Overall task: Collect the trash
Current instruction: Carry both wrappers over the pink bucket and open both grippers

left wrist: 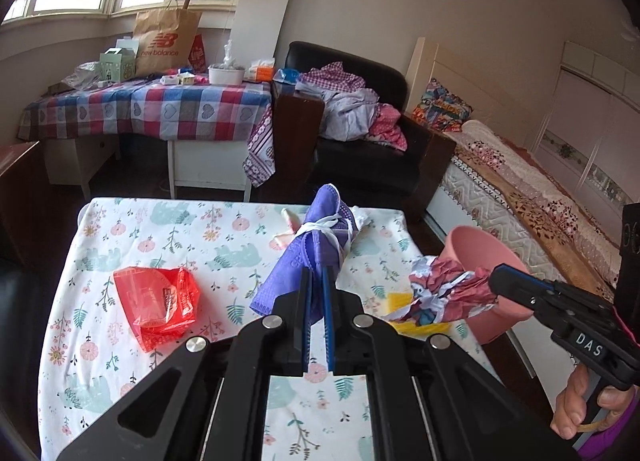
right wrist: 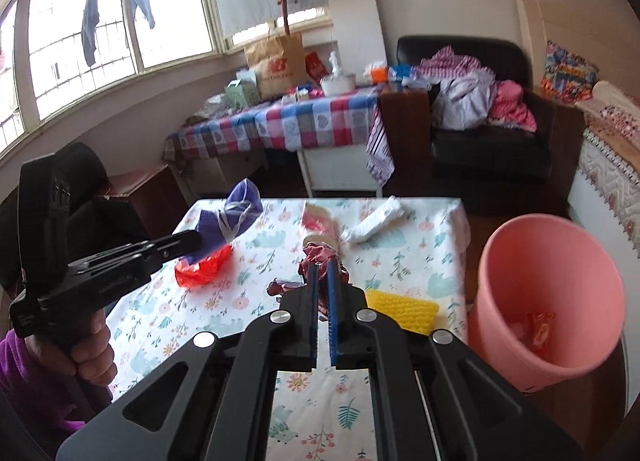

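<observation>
My left gripper (left wrist: 319, 275) is shut on a purple face mask (left wrist: 316, 245) with white straps, held up above the floral tablecloth (left wrist: 160, 237). My right gripper (right wrist: 323, 269) is shut on a crumpled dark-red wrapper (right wrist: 318, 255); in the left wrist view that wrapper (left wrist: 448, 289) hangs just left of the pink bin (left wrist: 500, 253). The pink bin (right wrist: 548, 293) stands right of the table with orange wrappers inside. A red plastic bag (left wrist: 158, 301) lies on the cloth, left of the mask. The left gripper (right wrist: 192, 241) with the mask (right wrist: 236, 213) shows at the left in the right wrist view.
A yellow bubble sheet (right wrist: 404, 309), a white folded tissue (right wrist: 376, 223) and a pinkish packet (right wrist: 316, 219) lie on the cloth. Beyond stand a plaid-covered table (left wrist: 152, 109), a black armchair (left wrist: 372, 157) with clothes, and a bed (left wrist: 520, 197) at the right.
</observation>
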A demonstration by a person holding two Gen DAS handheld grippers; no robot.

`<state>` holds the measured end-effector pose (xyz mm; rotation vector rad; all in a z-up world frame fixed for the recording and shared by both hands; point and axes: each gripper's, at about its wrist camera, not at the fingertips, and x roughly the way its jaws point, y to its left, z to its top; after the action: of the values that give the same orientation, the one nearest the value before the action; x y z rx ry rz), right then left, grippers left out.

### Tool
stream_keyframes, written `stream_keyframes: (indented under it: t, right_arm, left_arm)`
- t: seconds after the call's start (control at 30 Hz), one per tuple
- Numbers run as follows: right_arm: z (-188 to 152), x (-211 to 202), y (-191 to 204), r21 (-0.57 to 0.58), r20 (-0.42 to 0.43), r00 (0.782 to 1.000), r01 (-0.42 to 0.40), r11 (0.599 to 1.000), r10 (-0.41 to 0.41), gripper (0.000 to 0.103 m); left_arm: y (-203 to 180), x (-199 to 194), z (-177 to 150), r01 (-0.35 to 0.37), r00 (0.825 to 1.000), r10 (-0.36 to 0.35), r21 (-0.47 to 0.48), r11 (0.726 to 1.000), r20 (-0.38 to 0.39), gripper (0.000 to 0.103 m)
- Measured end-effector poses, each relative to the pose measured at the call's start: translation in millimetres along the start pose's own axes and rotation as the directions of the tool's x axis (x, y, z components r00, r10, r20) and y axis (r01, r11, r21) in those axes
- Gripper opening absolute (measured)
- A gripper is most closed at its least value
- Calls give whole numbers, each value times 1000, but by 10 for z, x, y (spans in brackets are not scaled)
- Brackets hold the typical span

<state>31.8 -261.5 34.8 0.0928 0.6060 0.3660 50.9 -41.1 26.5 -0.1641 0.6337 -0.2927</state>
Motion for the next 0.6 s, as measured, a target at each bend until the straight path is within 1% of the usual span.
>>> stream_keyframes:
  t: [0.17,0.27,0.47,0.6]
  right_arm:
    - [58,-197,-138,17,43,998,42,999,-42,4]
    - [69,-314,-214,23,63,996,66,998,-67,4]
    - [67,-538,-484,63,98,985,136,989,-142,4]
    - [64,-662,-688,93,112,976,176,980,-186,4]
  left_arm:
    - [-152,-30,35,27,1000,-28,8,1000,13,4]
    - [-237,9,34,47,999,-47,2,999,6,4]
    - [-568,183,56,95,995,-95,27,995,-29,4]
    - [-806,315,94,133,991,-132,51,990,-34,4]
